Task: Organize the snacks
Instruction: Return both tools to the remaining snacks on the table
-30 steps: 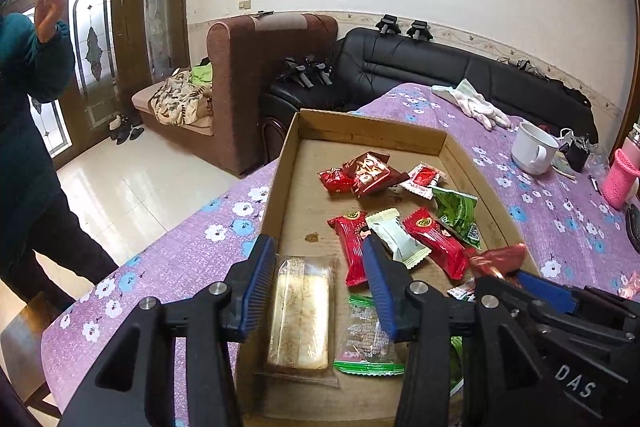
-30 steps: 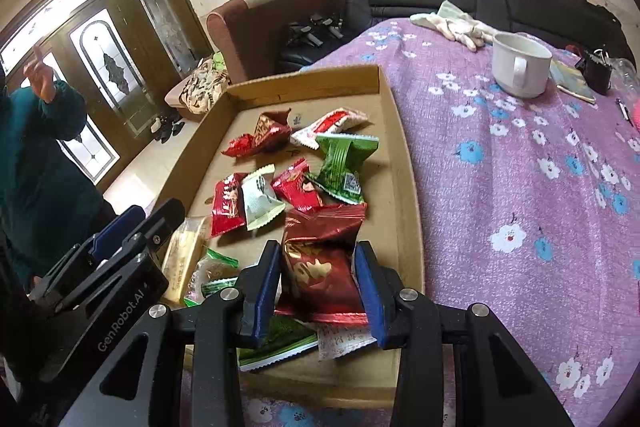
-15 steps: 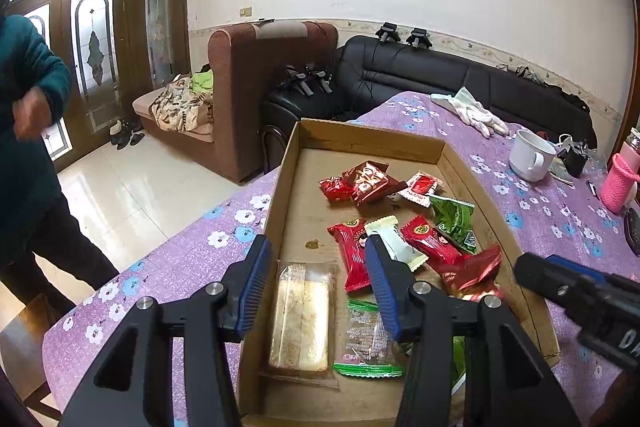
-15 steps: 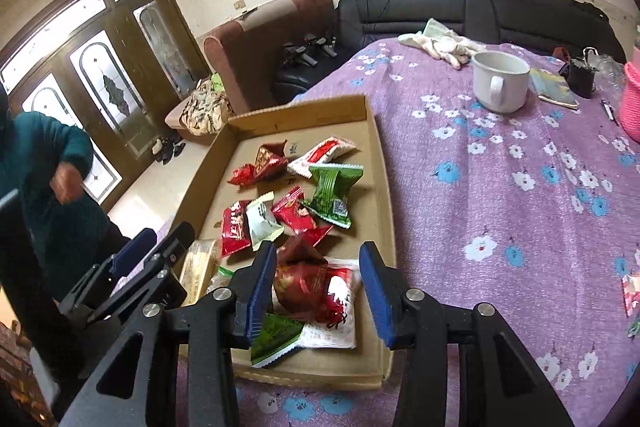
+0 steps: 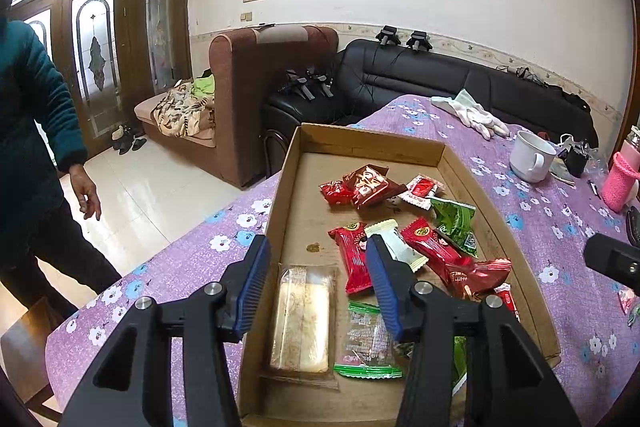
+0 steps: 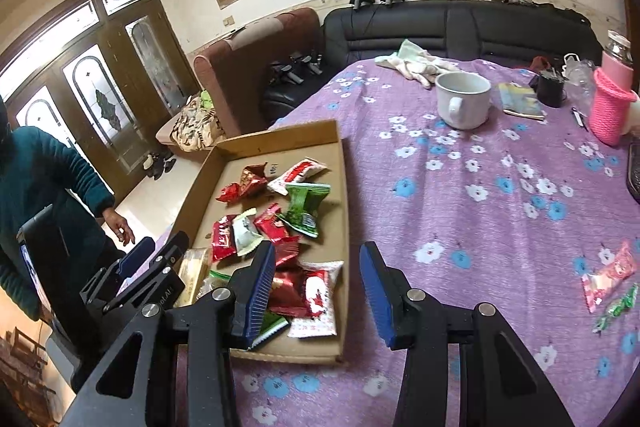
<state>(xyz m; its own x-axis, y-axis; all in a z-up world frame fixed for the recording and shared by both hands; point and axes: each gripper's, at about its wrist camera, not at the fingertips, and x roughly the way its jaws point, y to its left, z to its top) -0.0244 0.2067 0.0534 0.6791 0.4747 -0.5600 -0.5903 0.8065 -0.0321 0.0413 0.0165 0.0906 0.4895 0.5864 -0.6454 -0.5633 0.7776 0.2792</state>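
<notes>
A shallow cardboard box [image 5: 372,143] lies on the purple flowered cloth and holds several wrapped snacks. My left gripper [image 5: 318,279] hovers open over its near end, above a clear-wrapped pale cake [image 5: 300,319] without touching it; a green-edged clear packet [image 5: 366,343] lies beside that. My right gripper [image 6: 318,291] is open with nothing between its pads, raised over the box's [image 6: 280,139] right wall. A dark red packet [image 6: 290,289] lies loose in the box below its left finger. Out on the cloth to the right lie a pink packet [image 6: 608,277] and a green one [image 6: 616,307].
A white mug [image 6: 462,99], white gloves [image 6: 416,63], a pink knitted bottle sleeve [image 6: 612,107] and small clutter sit at the table's far side. A person in a teal sweater [image 5: 32,147] stands left of the table. A black sofa and brown armchair lie beyond.
My right gripper let go of the dark red packet in the box, widened, then rose and drew away to the right. The left gripper stayed put. The person's raised hand came down.
</notes>
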